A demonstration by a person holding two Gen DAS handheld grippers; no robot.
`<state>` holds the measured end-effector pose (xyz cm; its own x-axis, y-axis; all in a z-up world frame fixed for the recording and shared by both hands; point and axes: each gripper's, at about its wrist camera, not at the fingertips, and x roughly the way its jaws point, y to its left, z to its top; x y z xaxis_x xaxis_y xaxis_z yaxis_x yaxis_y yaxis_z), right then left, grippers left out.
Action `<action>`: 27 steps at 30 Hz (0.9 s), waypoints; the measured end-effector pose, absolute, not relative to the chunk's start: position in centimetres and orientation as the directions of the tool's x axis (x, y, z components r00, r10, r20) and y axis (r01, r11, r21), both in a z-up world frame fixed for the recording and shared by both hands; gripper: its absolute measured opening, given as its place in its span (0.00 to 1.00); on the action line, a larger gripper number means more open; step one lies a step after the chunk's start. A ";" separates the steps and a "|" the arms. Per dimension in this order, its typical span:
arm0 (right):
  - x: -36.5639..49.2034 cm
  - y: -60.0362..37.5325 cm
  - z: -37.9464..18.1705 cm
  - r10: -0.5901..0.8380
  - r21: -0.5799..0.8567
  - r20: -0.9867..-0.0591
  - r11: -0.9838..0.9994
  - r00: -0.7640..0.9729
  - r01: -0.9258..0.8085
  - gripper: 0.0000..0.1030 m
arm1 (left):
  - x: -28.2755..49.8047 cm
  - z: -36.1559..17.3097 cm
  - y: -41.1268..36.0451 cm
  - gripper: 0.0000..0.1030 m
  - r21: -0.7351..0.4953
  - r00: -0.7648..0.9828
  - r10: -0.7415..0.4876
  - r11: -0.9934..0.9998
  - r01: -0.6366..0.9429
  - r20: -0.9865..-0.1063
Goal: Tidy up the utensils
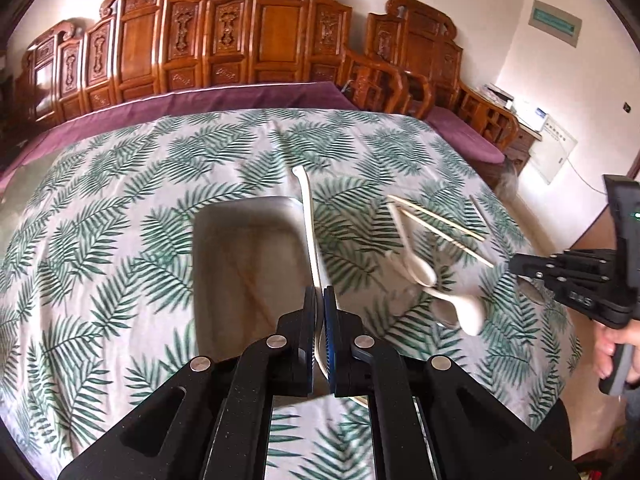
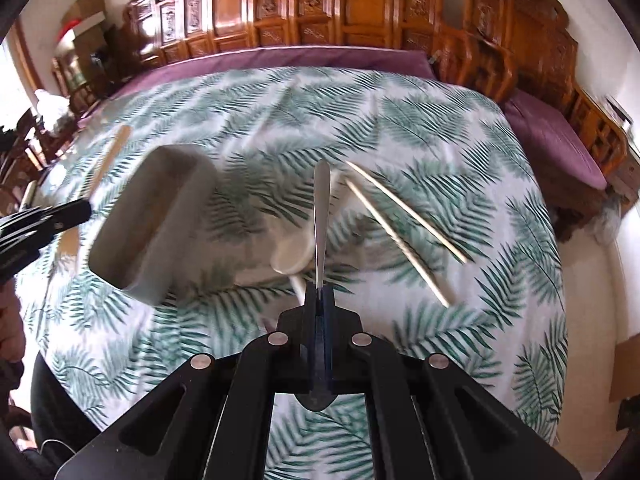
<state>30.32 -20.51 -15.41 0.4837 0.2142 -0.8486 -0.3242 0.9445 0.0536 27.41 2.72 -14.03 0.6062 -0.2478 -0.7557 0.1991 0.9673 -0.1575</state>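
Observation:
My left gripper [image 1: 319, 296] is shut on a white spoon [image 1: 309, 216], its handle pointing away, held above the right edge of a grey rectangular bin [image 1: 244, 240]. My right gripper [image 2: 319, 294] is shut on a metal spoon [image 2: 321, 200], handle pointing forward, above the table. On the leaf-print tablecloth [image 1: 120, 200] lie two white spoons [image 1: 416, 266] and a pair of wooden chopsticks [image 1: 440, 224]. The right wrist view shows the bin [image 2: 156, 220] at left, a white spoon [image 2: 294, 254] under the metal one, the chopsticks [image 2: 400, 216] and a wooden utensil [image 2: 108, 160] beyond the bin.
Carved wooden benches [image 1: 240, 40] with purple cushions [image 1: 256, 94] stand behind and to the right of the table. The right gripper's body [image 1: 580, 276] shows at the right of the left wrist view, and the left gripper's body [image 2: 44, 220] at the left of the right wrist view.

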 end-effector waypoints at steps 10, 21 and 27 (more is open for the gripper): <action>29.8 -15.9 -14.6 0.288 0.083 -0.835 0.908 0.470 -0.410 0.04 | 29.1 -15.9 4.7 0.03 -0.142 0.583 -0.209 0.977 0.159 -0.785; 29.7 -13.0 -14.0 0.329 0.099 -0.825 0.885 0.460 -0.454 0.04 | 30.3 -17.4 4.9 0.03 -0.126 0.566 -0.189 0.981 0.148 -0.803; 29.9 -11.7 -13.9 0.338 0.099 -0.824 0.877 0.454 -0.471 0.04 | 30.2 -17.1 5.6 0.07 -0.143 0.574 -0.196 0.980 0.136 -0.795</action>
<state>29.87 -11.73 -13.90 0.4545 0.3376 -0.8243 -0.4708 0.8766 0.0995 30.18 5.59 -17.14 0.5745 -0.1959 -0.7947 0.1359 0.9803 -0.1434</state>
